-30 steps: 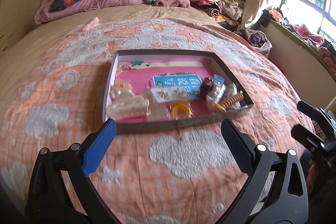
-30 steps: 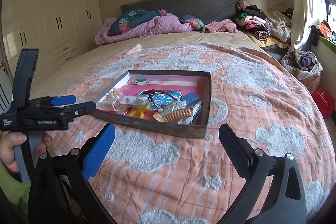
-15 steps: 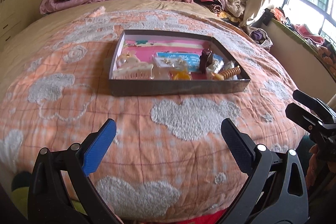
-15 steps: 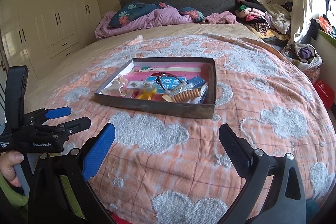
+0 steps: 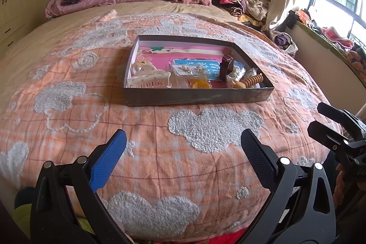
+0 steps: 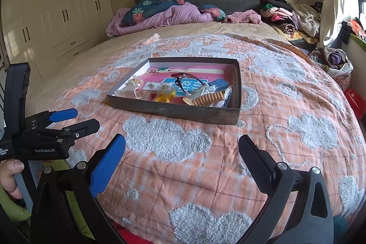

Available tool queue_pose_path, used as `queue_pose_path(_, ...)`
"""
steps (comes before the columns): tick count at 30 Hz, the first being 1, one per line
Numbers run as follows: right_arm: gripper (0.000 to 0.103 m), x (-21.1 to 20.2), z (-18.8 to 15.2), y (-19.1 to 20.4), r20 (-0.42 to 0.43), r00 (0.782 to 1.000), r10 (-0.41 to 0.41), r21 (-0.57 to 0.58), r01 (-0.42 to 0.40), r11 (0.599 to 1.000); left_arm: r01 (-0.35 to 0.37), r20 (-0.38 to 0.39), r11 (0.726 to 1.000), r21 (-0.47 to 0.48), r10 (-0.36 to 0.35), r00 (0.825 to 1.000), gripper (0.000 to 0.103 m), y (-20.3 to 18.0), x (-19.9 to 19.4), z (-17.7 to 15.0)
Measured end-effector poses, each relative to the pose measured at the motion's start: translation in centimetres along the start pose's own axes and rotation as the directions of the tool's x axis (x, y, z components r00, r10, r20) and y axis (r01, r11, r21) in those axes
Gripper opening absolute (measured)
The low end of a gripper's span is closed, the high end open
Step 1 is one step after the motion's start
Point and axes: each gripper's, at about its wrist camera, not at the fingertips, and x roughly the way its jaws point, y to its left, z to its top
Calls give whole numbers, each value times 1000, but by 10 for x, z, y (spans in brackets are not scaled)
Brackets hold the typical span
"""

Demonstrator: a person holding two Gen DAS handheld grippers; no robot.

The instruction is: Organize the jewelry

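Left gripper [image 5: 183,143] drawn back from bed edge, jaws held wide apart, nothing gripped | right gripper [image 6: 181,148] likewise pulled back, spread empty | shallow grey cardboard jewelry tray [image 5: 196,96] now seen farther off on orange cloud-patterned blanket [image 5: 68,111], unmoved.

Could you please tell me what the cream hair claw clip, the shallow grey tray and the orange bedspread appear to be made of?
Cream hair claw clip: likely glossy plastic, with moulded teeth. Shallow grey tray: seemingly cardboard, with thin, dull, scuffed walls. Orange checked bedspread: soft woven fabric with raised, fuzzy grey-white cloud tufts.
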Motion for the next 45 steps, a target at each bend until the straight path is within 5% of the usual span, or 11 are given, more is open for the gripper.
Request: queue_pose_path(45, 99, -8, 2, -4, 17, 1000, -15, 9, 15, 1000, -3, 10, 1000, 4, 3, 1000, 94, 6, -7, 2)
